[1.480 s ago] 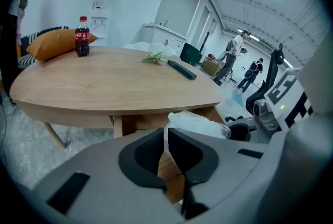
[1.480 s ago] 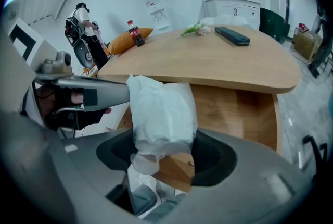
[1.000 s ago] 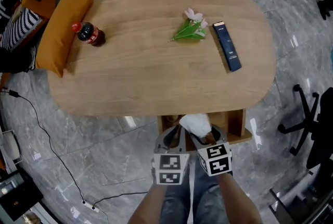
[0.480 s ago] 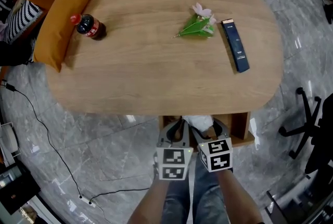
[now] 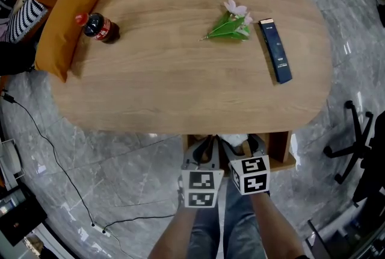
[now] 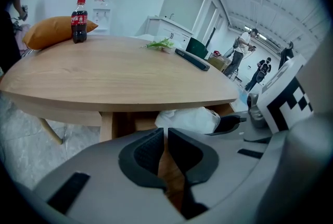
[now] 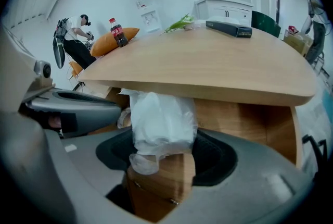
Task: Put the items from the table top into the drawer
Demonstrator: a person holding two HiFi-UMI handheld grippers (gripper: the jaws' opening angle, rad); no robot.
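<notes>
At the near edge of the table (image 5: 180,89), the left gripper (image 6: 165,133) has its fingers pressed together on nothing. Just beside it, the right gripper (image 7: 164,145) pinches a white plastic bag (image 7: 161,113) in its fingers, over the open drawer (image 5: 281,152) under the table. On the table lie a flower sprig (image 5: 230,24) and a slim dark blue box (image 5: 276,51) beside it. At the table's left end a cola bottle (image 5: 96,28) stands just beside an orange cushion (image 5: 63,23).
</notes>
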